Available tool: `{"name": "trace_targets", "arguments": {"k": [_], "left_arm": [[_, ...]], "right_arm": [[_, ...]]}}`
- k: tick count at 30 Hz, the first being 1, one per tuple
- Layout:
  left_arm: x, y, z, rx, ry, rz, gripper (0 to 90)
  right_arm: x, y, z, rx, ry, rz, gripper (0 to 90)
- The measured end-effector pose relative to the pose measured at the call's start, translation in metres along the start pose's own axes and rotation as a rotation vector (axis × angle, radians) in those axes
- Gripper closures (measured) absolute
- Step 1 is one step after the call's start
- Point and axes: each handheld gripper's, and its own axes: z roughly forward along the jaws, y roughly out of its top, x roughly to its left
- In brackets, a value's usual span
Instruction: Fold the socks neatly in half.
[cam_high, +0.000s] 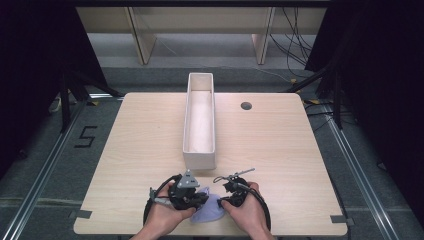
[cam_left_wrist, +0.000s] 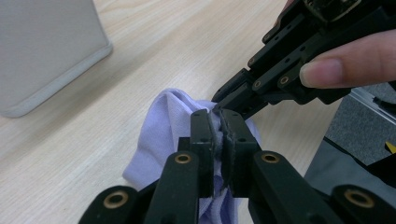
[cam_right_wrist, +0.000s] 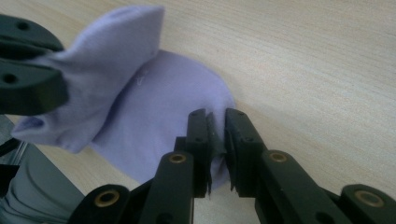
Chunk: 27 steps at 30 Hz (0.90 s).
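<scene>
A small lavender cloth (cam_high: 210, 211) lies bunched at the table's near edge, between the two hand-held grippers. In the left gripper view, my left gripper (cam_left_wrist: 218, 135) is shut on a raised fold of the cloth (cam_left_wrist: 161, 126). The right gripper (cam_left_wrist: 219, 100) meets the same fold from the upper right, with a fingertip resting on its body. In the right gripper view, my right gripper (cam_right_wrist: 216, 137) is shut on the near edge of the cloth (cam_right_wrist: 154, 107). There the left gripper (cam_right_wrist: 49, 70) pinches the cloth's lifted corner. From above, the left gripper (cam_high: 204, 197) and right gripper (cam_high: 223, 201) nearly touch.
A long, narrow white box (cam_high: 200, 150) with an open top runs down the middle of the table, its near end just beyond the grippers. A dark round hole (cam_high: 246, 105) sits in the wooden tabletop (cam_high: 140, 145) at the far right. The table's front edge is right below the cloth.
</scene>
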Motion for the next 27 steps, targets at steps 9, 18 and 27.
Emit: {"name": "trace_targets", "arguments": {"k": [9,18,27], "left_arm": [[-0.004,0.003,0.016,0.032,0.017,0.007,83.4],[-0.007,0.004,0.032,0.065,0.028,0.006,82.7],[-0.011,0.003,0.041,0.044,-0.010,0.002,73.2]], "right_arm": [[-0.001,-0.001,0.000,-0.006,0.006,0.004,80.2],[-0.005,-0.002,0.000,-0.013,0.030,-0.006,77.6],[-0.018,-0.002,-0.023,-0.073,0.029,0.005,76.8]]}}
